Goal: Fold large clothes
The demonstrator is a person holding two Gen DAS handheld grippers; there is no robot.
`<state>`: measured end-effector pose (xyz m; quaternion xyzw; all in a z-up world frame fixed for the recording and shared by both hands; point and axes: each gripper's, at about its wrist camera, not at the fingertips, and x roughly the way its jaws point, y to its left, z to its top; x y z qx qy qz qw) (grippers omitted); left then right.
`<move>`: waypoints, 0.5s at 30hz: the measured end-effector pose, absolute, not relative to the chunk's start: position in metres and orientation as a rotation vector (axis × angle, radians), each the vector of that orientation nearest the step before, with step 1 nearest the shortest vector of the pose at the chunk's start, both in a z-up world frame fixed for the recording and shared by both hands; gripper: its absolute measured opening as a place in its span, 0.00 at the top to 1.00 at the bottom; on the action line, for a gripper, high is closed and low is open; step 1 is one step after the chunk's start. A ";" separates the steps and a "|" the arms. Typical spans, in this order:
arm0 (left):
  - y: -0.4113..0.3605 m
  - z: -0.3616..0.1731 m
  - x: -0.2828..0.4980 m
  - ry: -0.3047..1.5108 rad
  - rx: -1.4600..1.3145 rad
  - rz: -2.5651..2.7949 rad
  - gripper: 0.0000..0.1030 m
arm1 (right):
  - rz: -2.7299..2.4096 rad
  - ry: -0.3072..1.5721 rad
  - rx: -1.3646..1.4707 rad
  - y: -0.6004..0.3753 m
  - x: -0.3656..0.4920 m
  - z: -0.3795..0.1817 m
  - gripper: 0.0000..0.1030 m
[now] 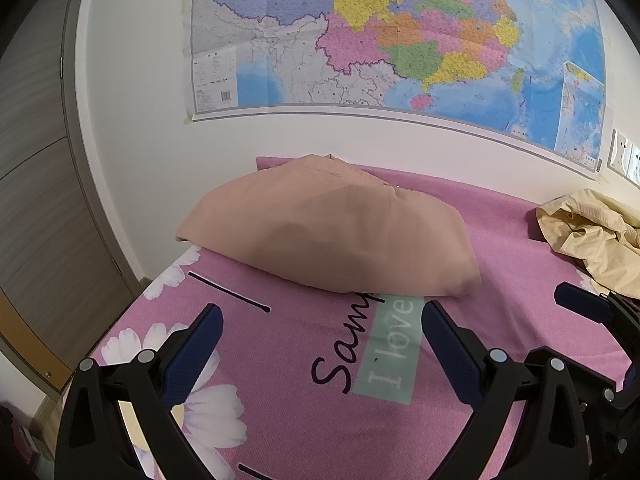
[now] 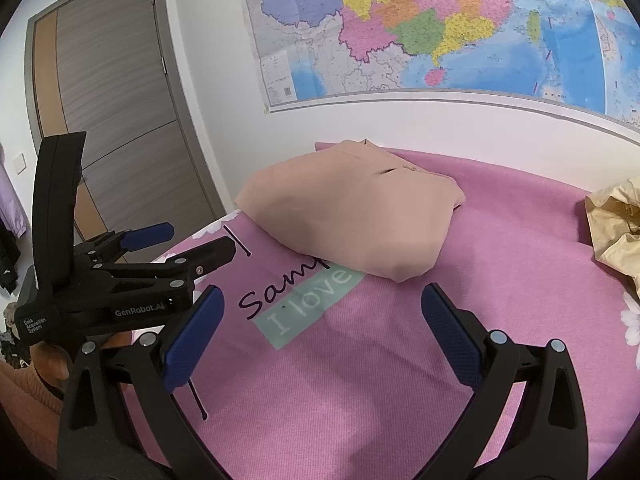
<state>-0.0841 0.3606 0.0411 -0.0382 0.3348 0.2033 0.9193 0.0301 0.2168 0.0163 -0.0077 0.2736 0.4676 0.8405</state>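
Observation:
A folded salmon-pink garment (image 1: pixel 332 228) lies on the pink bedspread (image 1: pixel 304 412) near the wall; it also shows in the right wrist view (image 2: pixel 356 212). A crumpled cream garment (image 1: pixel 596 236) lies at the right, its edge showing in the right wrist view (image 2: pixel 618 224). My left gripper (image 1: pixel 322 320) is open and empty, hovering over the bedspread just short of the folded garment. My right gripper (image 2: pixel 322 304) is open and empty beside it. The left gripper shows in the right wrist view (image 2: pixel 192 244), and the right one in the left wrist view (image 1: pixel 580 300).
The bedspread (image 2: pixel 360 380) has white flowers and the print "I love" (image 1: pixel 394 352). A large map (image 1: pixel 400 36) hangs on the white wall behind the bed. A grey door (image 2: pixel 116 100) stands at the left, past the bed's edge.

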 end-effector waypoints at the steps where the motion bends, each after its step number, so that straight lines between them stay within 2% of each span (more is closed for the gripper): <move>1: 0.361 0.041 -0.084 0.689 -0.079 0.418 0.07 | 0.988 0.580 -0.015 0.217 0.030 0.016 0.06; 15: 0.359 0.039 -0.084 0.694 -0.079 0.414 0.07 | 0.988 0.577 -0.009 0.216 0.029 0.016 0.06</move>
